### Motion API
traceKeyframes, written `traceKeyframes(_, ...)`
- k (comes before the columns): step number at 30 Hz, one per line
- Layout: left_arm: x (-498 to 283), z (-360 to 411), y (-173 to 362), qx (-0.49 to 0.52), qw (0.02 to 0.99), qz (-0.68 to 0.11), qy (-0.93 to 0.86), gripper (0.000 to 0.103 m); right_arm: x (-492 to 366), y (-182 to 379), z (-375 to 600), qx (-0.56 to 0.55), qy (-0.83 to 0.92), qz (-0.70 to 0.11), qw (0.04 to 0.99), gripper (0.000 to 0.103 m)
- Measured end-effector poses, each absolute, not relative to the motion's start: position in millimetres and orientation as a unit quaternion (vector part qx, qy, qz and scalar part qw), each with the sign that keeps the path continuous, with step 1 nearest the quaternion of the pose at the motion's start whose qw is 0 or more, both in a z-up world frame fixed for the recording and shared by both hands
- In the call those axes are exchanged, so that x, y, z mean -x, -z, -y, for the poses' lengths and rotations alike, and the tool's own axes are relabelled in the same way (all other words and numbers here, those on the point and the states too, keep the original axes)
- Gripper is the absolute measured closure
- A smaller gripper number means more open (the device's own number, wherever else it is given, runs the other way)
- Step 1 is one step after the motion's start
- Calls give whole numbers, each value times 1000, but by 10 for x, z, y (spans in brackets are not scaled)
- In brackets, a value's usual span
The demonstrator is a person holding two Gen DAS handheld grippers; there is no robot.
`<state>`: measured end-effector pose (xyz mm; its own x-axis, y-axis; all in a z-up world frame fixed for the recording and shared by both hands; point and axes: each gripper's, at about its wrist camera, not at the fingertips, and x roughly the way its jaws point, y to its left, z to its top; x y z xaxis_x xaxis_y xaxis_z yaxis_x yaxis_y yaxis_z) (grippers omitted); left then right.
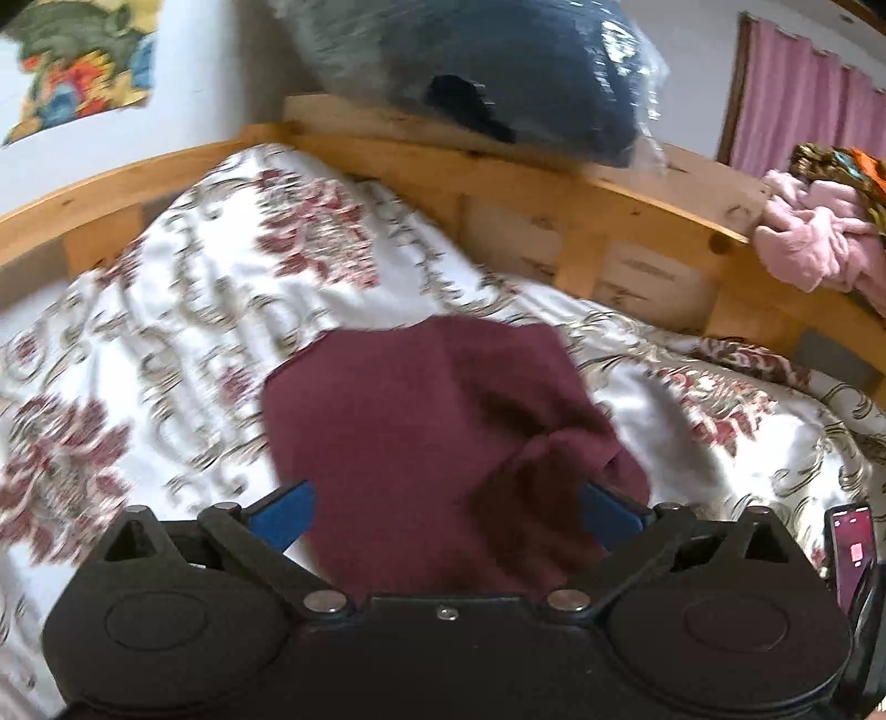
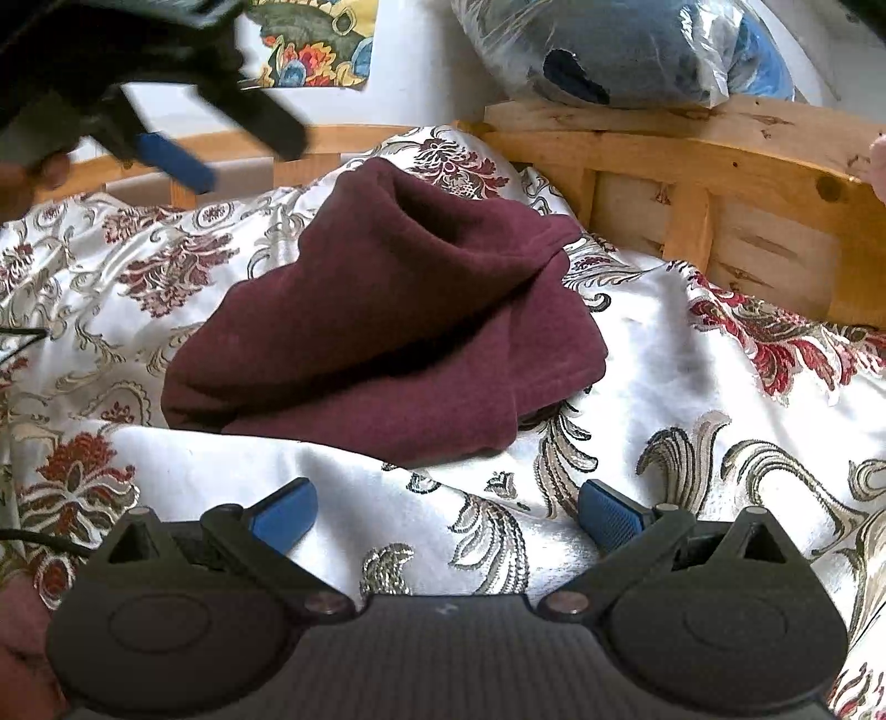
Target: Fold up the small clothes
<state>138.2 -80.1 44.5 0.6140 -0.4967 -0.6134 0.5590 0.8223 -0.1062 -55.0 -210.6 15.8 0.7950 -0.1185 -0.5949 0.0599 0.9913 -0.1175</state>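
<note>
While both claws gape | maroon garment (image 2: 382, 327) lies folded (bedspread (image 2: 692, 343))

The folded garment (image 2: 382, 321) lies on the bedspread (image 2: 692, 399), near the bed's wooden frame (image 2: 720, 183) behind it. A plastic-wrapped bundle (image 2: 620, 50) sits on the frame's top rail. In the left wrist view, a heap of clothes (image 1: 814, 232) rests at the rail's right end, and what may be a phone (image 1: 853, 554) stands at the right edge

A wooden bed frame (image 2: 720, 149) meets a white wall (image 1: 221, 66) beside pink curtains (image 1: 803, 94).
</note>
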Motion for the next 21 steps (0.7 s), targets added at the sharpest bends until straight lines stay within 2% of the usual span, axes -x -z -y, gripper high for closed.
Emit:
traceKeyframes(9,-1403,377,-182,-22,906,-371,205,1,540,-139,2056,60,52,-321,944,0)
traceKeyframes(17,-1434,391,-44,-16,905,-386,176,1,571,-120,2000,77,59,-315,944,0)
traceKeyframes(21,-1438,424,-6,-10,901,-394,182,1,718,-231,1971,83,73,-266,958,0)
